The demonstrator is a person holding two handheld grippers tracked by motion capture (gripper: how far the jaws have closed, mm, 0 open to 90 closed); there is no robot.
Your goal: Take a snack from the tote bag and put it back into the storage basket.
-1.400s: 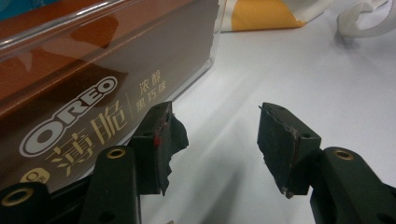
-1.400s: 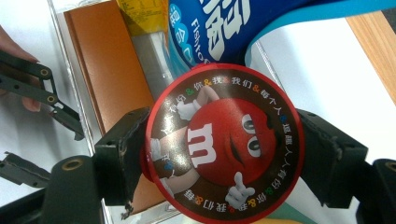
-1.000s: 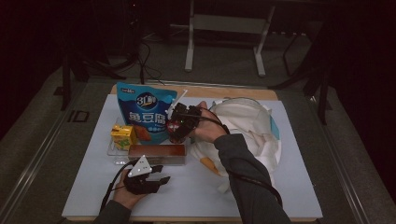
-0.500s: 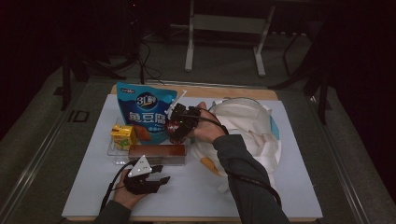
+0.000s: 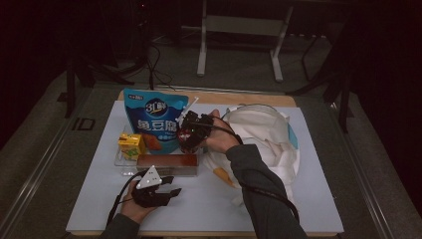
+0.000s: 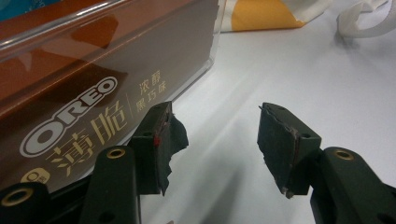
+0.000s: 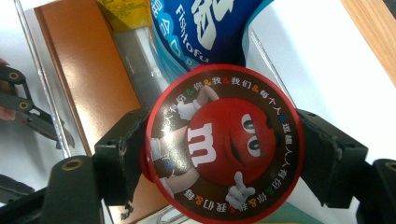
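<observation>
White table point(image 5: 318, 209): clear tray point(image 5: 121, 160), blue snack bag point(image 5: 149, 117), cloth bag point(image 5: 268, 134).

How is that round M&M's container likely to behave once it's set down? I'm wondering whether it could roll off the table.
The M&M's container looks rigid: its round red-rimmed face keeps its shape while the right gripper clamps it from both sides. Laid on its curved side it would probably roll on the smooth white table; stood on a flat end, likely not. Its glossy surface may be slippery.

- Dim room, with the light falling mostly on the white surface point(image 5: 318, 199).
- Grey floor point(image 5: 234, 69) behind it.
- Pale metal stand legs point(image 5: 239, 30) there.
- Dark cables point(image 5: 149, 59) trail across the floor.
</observation>
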